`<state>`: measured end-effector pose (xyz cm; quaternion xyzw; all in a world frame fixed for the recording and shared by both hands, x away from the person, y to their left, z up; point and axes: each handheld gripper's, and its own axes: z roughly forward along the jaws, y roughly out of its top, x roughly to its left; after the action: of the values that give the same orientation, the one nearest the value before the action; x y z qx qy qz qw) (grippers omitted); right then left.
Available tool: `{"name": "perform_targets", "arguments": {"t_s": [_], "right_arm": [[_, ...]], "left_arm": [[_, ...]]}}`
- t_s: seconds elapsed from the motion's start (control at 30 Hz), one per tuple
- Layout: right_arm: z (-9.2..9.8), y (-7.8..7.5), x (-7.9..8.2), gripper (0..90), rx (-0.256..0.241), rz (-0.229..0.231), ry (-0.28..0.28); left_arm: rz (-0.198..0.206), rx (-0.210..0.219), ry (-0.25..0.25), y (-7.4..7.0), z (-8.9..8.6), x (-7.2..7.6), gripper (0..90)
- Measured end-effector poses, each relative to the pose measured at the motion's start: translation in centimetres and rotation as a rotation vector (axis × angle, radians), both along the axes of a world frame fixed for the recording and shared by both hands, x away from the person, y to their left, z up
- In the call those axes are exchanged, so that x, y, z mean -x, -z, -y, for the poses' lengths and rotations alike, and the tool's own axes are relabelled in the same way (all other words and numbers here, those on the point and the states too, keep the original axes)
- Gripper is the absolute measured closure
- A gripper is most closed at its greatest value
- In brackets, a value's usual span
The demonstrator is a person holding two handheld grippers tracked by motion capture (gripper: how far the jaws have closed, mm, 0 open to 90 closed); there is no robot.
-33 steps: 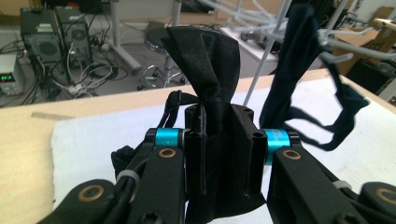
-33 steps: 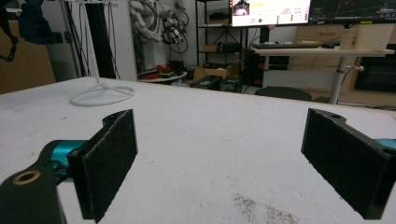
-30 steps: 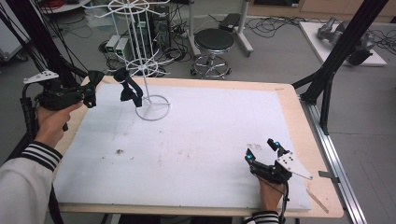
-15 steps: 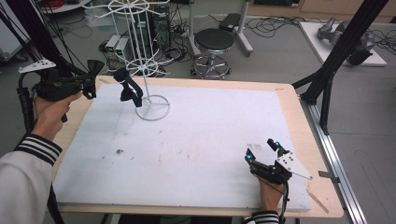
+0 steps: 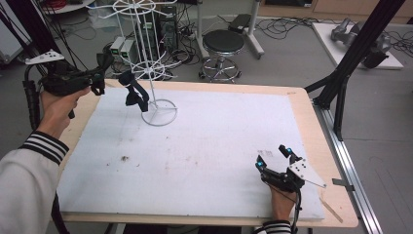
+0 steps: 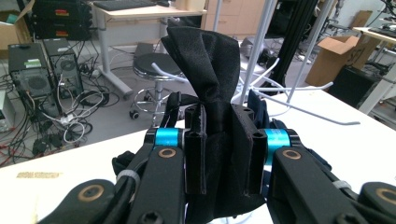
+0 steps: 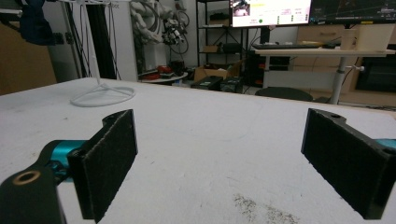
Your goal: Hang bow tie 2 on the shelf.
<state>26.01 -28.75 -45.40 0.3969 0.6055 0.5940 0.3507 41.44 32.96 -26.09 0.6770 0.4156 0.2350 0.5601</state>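
- The left gripper (image 5: pixel 100 73) hovers above the table's far left corner, out past the left edge of the white mat (image 5: pixel 204 146), with open floor beyond and to its left.
- In the left gripper view, the left gripper's (image 6: pixel 223 154) jaws are pressed onto a black cloth (image 6: pixel 210 74), which bunches between the pads and fans out above them.
- In the high view, a black cloth piece (image 5: pixel 134 90) hangs on the white wire rack (image 5: pixel 146 58), just beside the left gripper's tips; whether this is the same cloth the jaws clamp cannot be told from that view.
- The hanging piece runs long-axis downward, slanting toward the rack's ring base (image 5: pixel 159 112).
- The rack stands at the mat's far left, its ring base on the mat; its top is cut off by the picture's upper edge.
- The right gripper (image 5: pixel 273 158) rests low near the table's front right corner, close to the mat's near edge, its jaws pointing toward the far side.
- In the right gripper view, the right gripper's (image 7: pixel 224 158) jaws stand wide apart with nothing between them, and bare mat stretches ahead to the rack's base (image 7: pixel 102 95).
- The middle of the mat lies free between both grippers, marked by a few dark specks.
- The wooden table (image 5: pixel 311 112) leaves a narrow bare strip at the right, next to a metal rail.
- The lower part of the clamped cloth is hidden behind the left gripper's pads.
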Motion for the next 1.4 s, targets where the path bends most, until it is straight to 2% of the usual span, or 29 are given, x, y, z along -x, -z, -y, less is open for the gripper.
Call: {"name": "perform_targets", "arguments": {"t_s": [0.43,0.47,0.67,1.1,1.4], "right_arm": [[0.0,0.0,0.0,9.9,-0.006,-0.004,0.001],[0.1,0.0,0.0,9.9,0.002,0.007,0.003],[0.1,0.0,0.0,9.9,-0.001,0.009,0.002],[0.1,0.0,0.0,10.0,-0.004,0.004,0.002],[0.1,0.0,0.0,10.0,-0.003,0.004,0.002]], "left_arm": [[0.009,0.0,0.021,-0.8,1.1,-1.0,75.7],[0.009,0.0,0.02,-0.9,1.2,-1.1,75.7],[0.011,0.001,0.038,-1.1,2.1,-1.5,75.7],[-0.002,0.014,0.056,-0.6,3.0,-2.1,75.7],[-0.009,-0.001,0.066,-0.2,3.8,-2.4,75.7]]}}
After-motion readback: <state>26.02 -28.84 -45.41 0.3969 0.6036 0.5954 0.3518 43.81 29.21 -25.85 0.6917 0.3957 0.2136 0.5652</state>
